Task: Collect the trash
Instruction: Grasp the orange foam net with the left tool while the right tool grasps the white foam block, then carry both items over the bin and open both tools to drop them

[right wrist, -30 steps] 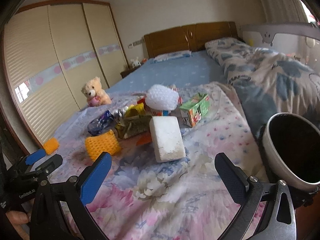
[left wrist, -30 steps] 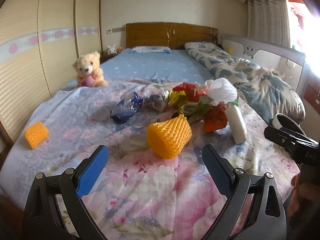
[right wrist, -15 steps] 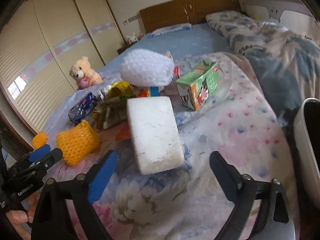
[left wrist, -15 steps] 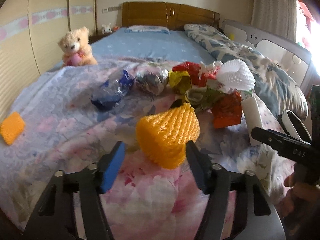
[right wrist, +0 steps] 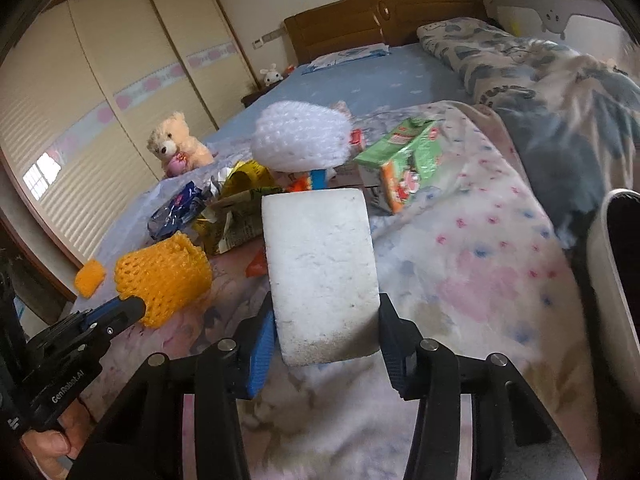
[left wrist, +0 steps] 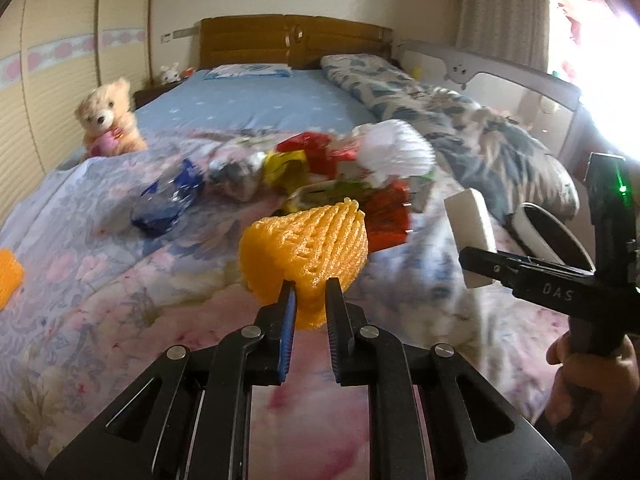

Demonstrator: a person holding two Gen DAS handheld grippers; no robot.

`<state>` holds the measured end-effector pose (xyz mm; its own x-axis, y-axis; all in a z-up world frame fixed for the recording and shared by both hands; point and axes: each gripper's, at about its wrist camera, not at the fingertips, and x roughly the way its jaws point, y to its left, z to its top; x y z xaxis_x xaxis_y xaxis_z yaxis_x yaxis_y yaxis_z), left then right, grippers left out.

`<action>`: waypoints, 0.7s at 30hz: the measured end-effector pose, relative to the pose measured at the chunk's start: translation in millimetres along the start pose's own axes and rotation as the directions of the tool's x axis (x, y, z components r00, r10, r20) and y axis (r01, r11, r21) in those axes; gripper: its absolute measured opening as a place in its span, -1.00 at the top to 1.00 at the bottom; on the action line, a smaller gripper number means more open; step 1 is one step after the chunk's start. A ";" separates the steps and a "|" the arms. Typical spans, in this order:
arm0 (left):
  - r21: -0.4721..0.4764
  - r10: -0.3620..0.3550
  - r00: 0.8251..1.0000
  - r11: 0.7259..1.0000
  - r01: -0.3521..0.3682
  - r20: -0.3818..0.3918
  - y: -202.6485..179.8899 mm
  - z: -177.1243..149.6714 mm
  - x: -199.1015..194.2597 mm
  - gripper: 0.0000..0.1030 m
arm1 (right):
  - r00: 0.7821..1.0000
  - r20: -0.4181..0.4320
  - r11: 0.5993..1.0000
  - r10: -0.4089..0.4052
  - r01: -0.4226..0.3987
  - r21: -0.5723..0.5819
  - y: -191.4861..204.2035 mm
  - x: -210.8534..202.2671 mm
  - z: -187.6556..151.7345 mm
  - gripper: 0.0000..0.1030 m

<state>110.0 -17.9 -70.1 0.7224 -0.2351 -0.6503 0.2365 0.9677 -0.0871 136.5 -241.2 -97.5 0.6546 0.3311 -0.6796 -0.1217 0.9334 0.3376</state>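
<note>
My left gripper point(left wrist: 310, 300) is shut on the lower edge of an orange foam fruit net point(left wrist: 304, 244), which also shows in the right wrist view point(right wrist: 164, 272). My right gripper point(right wrist: 326, 332) is shut on a white foam block point(right wrist: 320, 272), seen edge-on in the left wrist view point(left wrist: 472, 232). Behind them lies a pile of trash on the floral bedspread: a white foam net point(right wrist: 300, 136), a green carton point(right wrist: 404, 156), a blue wrapper point(left wrist: 168, 200), yellow and red wrappers point(left wrist: 308, 160). A white bin point(right wrist: 616, 292) with a dark inside stands at the right.
A second orange foam net point(left wrist: 8, 280) lies at the bed's left edge. A teddy bear point(left wrist: 106, 120) sits at the left by the wardrobe. A rolled quilt point(left wrist: 460, 120) runs along the right side. The wooden headboard point(left wrist: 292, 40) is at the far end.
Both grippers moved forward and closed: the left onto the orange foam net, the right onto the white foam block. Both were open a second ago.
</note>
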 end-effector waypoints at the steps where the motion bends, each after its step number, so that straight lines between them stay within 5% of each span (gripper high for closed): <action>1: 0.008 -0.014 1.000 1.000 0.014 0.002 -5.4 0.8 -1.9 0.74 | 1.000 0.005 1.000 -0.006 0.006 0.008 -4.3 -5.6 -1.3 0.08; 21: 0.173 -0.216 0.976 0.961 0.217 -0.026 -118.4 21.1 5.4 0.74 | 0.982 0.090 0.975 -0.165 0.149 0.167 -94.4 -96.3 -21.5 0.08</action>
<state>99.6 -135.6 -47.4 0.6370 -0.4362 -0.6355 0.4966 0.8628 -0.0945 68.9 -358.2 -77.9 0.7299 0.1585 -0.6649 0.1037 0.9358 0.3369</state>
